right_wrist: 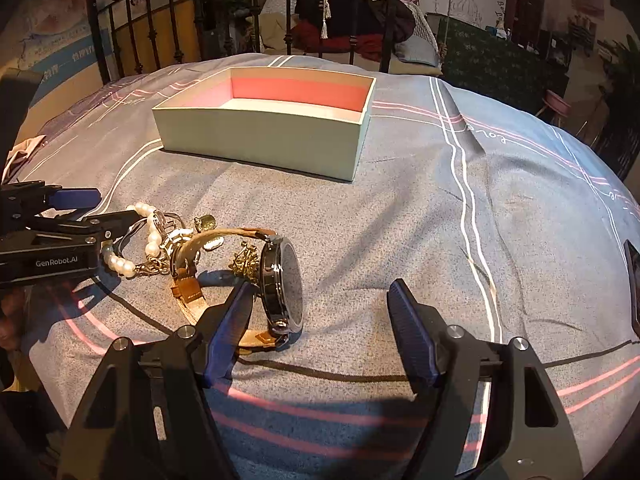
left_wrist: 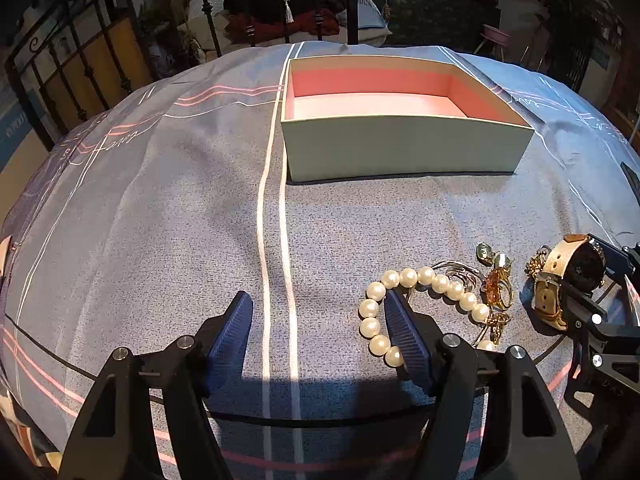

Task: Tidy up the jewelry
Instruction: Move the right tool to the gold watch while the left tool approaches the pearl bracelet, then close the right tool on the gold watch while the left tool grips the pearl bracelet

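Here, left gripper [left_wrist: 318, 312]: fingers spread wide, holding nothing; the right finger's tip sits inside the loop of the pearl bracelet [left_wrist: 416, 278]
Right gripper [right_wrist: 320, 300]: fingers wide, empty; the left fingertip is just beside the watch [right_wrist: 280, 280], which stands on edge
Jewelry: rings and gold pieces [left_wrist: 498, 286] heaped between bracelet and watch
Box [left_wrist: 404, 148]: open, pale outside, pink inside, well apart beyond the heap
Surface: bed [left_wrist: 160, 220] under a blue-grey cover with white and pink stripes
Room: black iron bedframe [right_wrist: 136, 24], dim clutter behind
Writing: "GenRobot.AI" on the left gripper body; cursive "love" on the cover
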{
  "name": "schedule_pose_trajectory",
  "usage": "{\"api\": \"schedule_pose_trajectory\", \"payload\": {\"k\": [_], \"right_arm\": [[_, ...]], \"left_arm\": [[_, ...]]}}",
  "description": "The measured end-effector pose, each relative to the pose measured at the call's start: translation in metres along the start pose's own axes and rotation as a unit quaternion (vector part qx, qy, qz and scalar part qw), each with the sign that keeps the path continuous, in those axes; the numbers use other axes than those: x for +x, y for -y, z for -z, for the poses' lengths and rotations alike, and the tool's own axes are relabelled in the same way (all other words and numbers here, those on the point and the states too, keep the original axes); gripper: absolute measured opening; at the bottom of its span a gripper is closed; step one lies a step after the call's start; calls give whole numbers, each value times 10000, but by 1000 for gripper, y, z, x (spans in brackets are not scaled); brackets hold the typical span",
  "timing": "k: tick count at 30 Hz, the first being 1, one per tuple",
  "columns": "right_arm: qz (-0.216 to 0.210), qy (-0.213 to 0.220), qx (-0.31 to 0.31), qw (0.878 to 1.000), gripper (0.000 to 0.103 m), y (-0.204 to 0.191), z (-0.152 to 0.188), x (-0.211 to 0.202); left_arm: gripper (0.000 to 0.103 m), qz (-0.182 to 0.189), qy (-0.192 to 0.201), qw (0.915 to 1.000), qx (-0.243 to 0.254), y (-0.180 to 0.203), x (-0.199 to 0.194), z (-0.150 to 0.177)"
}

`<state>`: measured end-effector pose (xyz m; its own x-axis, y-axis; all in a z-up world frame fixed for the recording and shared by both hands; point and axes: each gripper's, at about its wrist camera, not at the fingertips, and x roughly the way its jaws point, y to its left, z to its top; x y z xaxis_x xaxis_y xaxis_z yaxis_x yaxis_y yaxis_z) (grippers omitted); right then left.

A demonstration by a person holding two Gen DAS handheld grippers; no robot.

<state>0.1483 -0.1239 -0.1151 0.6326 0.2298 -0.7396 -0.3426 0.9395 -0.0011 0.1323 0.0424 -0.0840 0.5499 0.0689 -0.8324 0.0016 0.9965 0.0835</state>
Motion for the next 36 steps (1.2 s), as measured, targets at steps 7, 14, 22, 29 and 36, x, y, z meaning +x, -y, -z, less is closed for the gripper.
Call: {"api": "schedule_pose_trajectory", "payload": {"k": [7,14,22,29,36], "right_arm": [[-193,74,-313,9993,35,-12,-5,-1],[-403,216,-68,9989,27,-5,-3,-11],[-528,438,67,9976,12,2,-8,-21],[-640,482,171,9966,12,6,-9,-20],[-768,632,301,9946,12,11,-8,-28]], "left_arm": [[59,106,35,9999,30,1,0,-3],[9,420,200,9987,187,10,-9,0],[9,802,416,9958,-122,0,-29,-11],[9,969,705,9928,-27,8,-53,-22],[9,1035,886,9907,2,11,-69,-26]]}}
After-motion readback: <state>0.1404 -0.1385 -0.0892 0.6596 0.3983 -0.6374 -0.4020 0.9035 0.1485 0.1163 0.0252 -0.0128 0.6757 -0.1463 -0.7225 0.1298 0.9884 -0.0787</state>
